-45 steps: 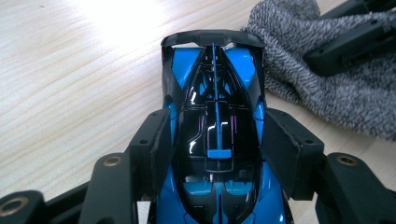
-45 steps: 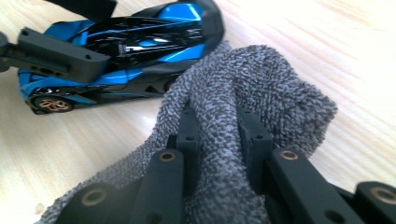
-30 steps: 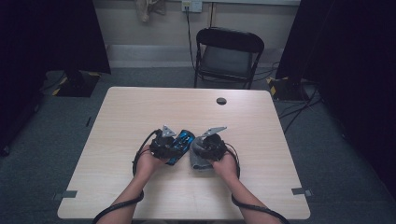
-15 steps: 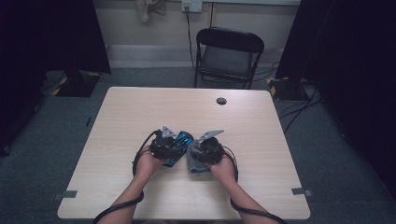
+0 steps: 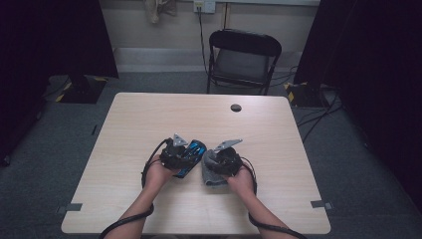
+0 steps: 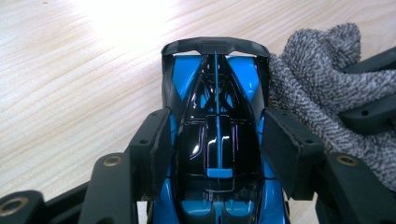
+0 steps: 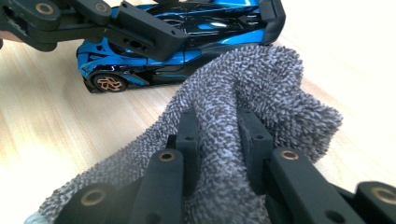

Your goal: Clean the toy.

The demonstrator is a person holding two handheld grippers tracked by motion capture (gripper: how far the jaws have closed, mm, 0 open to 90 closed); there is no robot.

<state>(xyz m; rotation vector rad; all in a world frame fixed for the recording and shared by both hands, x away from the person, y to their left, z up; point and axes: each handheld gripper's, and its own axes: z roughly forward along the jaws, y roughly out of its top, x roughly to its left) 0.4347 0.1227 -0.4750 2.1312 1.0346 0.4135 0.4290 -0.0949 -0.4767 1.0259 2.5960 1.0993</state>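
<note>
A blue and black toy race car [image 6: 217, 135] rests on the wooden table [image 5: 149, 119], its rear wing pointing away from me. My left gripper [image 6: 217, 154] is shut on the car, one jaw against each side of its body. The same car [image 7: 182, 37] lies side-on in the right gripper view, with the left gripper's jaw across it. A grey knitted cloth [image 7: 233, 107] is bunched up against the car's side. My right gripper [image 7: 218, 140] is shut on a fold of that cloth [image 5: 211, 167]. Both grippers [image 5: 174, 152] [image 5: 226, 159] sit close together near the table's middle front.
A small dark round hole or cap [image 5: 236, 107] marks the far side of the table. A black folding chair [image 5: 244, 59] stands behind the table. The table's near edge [image 5: 199, 231] lies just under my forearms.
Both hands have shifted very slightly; the car and cloth stay where they were, still held.
</note>
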